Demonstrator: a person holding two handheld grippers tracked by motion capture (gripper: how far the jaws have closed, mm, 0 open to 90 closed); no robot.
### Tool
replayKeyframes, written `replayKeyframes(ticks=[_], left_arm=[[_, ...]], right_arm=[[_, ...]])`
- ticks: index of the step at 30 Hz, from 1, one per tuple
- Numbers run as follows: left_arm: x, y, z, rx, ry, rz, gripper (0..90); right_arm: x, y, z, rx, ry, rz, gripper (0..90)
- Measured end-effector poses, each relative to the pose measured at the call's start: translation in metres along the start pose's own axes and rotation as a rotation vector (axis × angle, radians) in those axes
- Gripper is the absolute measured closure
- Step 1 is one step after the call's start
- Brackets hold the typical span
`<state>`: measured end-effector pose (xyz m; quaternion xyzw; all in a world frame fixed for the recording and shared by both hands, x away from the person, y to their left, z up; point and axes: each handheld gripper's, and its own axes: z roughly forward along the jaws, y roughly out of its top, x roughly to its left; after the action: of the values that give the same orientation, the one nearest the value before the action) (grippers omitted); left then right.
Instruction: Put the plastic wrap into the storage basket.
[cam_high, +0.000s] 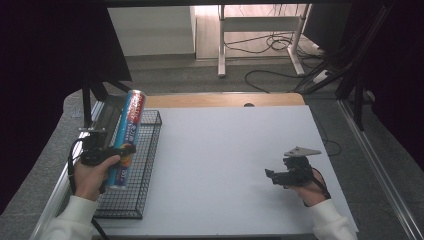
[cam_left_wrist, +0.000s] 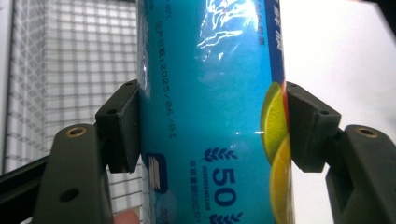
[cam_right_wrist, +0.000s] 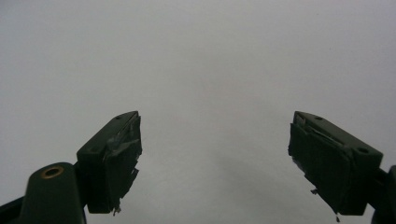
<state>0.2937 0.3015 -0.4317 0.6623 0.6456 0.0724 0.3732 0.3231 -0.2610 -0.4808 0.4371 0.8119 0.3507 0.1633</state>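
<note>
We have the left gripper (cam_high: 122, 150) clamped on the blue tube (cam_high: 129, 135) near its lower end, tilted above the wire basket (cam_high: 145, 165). Its glossy film looks slippery and light, so a mid-body hold seems safer. Right gripper (cam_high: 272, 176) jaws stand apart over the desk (cam_high: 225, 150)

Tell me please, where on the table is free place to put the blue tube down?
The white table is bare between the wire basket and the right gripper, and beyond to the far edge. The left side is crowded: the left gripper holds the tube over the basket.
</note>
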Motion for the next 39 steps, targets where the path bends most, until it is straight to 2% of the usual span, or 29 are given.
replayKeyframes(ticks=[2,10,12,14,18,22,25,26,28,32,35,39], left_arm=[[0.002,-0.002,0.003,0.018,0.026,0.004,31.9],[0.008,-0.009,0.02,0.082,0.087,0.024,31.9],[0.009,-0.011,0.024,0.097,0.094,0.017,31.9],[0.008,-0.011,0.027,0.111,0.131,0.037,31.9],[0.004,-0.009,0.031,0.134,0.133,0.037,31.9],[0.001,-0.009,0.042,0.168,0.139,0.037,31.8],[0.001,-0.011,0.053,0.198,0.166,0.05,31.8],[0.001,-0.011,0.056,0.208,0.169,0.048,31.8],[0.005,-0.011,0.062,0.225,0.147,0.023,31.8],[0.007,-0.012,0.072,0.261,0.191,0.029,31.8],[0.01,-0.013,0.08,0.309,0.201,0.016,31.6],[0.008,-0.017,0.086,0.332,0.236,0.05,31.2]], right_arm=[[0.0,0.0,0.0,0.002,-0.001,0.0,17.7],[0.0,-0.001,0.0,0.004,-0.005,0.0,17.7],[-0.001,-0.001,0.0,0.005,-0.004,0.003,17.7],[-0.001,-0.001,0.001,0.007,-0.006,0.004,17.7],[0.0,-0.001,0.0,0.005,-0.003,-0.002,17.7],[-0.001,-0.001,-0.002,-0.003,-0.008,0.0,17.7],[-0.002,-0.001,-0.002,-0.003,-0.012,0.001,17.7],[-0.002,-0.002,-0.002,0.0,-0.012,0.003,17.7],[-0.003,-0.002,-0.002,0.002,-0.012,0.004,17.7],[-0.003,-0.002,-0.002,0.001,-0.014,0.002,17.7],[-0.003,-0.002,-0.002,0.002,-0.015,0.002,17.7],[-0.003,-0.002,-0.001,0.005,-0.016,0.003,17.7]])
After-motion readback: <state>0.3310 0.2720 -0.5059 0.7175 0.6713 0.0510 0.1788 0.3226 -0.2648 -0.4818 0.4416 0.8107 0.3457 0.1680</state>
